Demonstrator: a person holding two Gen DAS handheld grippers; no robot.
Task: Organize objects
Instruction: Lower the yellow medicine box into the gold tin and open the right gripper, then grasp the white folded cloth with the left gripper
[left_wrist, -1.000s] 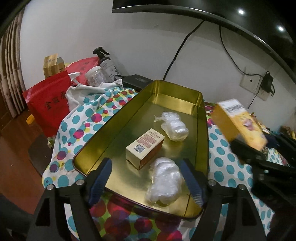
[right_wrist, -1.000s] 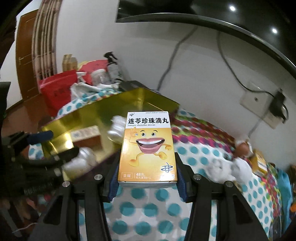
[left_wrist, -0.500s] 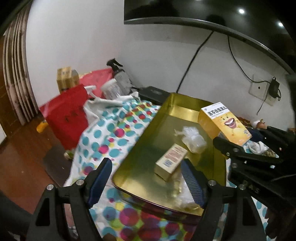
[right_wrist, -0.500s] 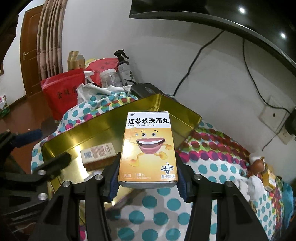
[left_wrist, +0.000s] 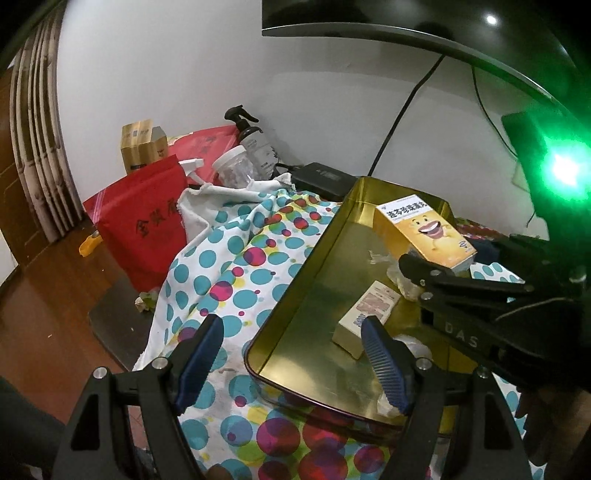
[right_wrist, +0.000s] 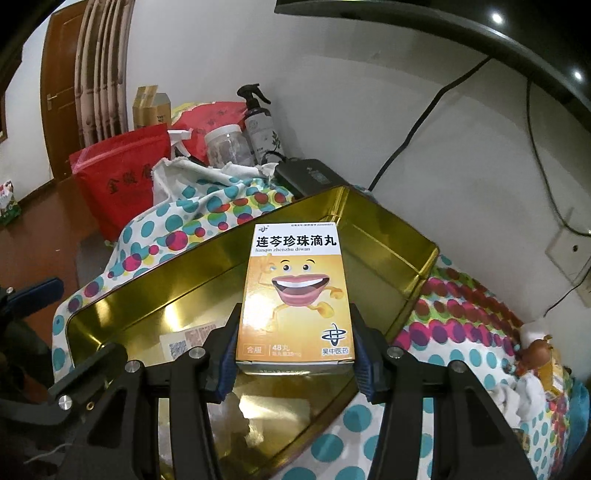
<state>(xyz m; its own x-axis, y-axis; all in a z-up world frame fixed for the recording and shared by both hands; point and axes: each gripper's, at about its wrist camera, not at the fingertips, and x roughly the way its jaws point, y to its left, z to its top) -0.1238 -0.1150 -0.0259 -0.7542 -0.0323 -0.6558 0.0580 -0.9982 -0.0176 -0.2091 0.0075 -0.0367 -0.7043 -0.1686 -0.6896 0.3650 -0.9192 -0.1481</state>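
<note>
Right claw was clamped on the yellow cardboard medicine box with the smiling cartoon face, holding it over the gold rectangular metal tin. Left claw was wide open, nothing in it, at the tin's 7 o'clock corner. A small cream carton lay inside.

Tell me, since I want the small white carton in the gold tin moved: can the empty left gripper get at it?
Probably yes: the left gripper is open, the white carton lies uncovered just ahead; the right gripper hovers close.
</note>
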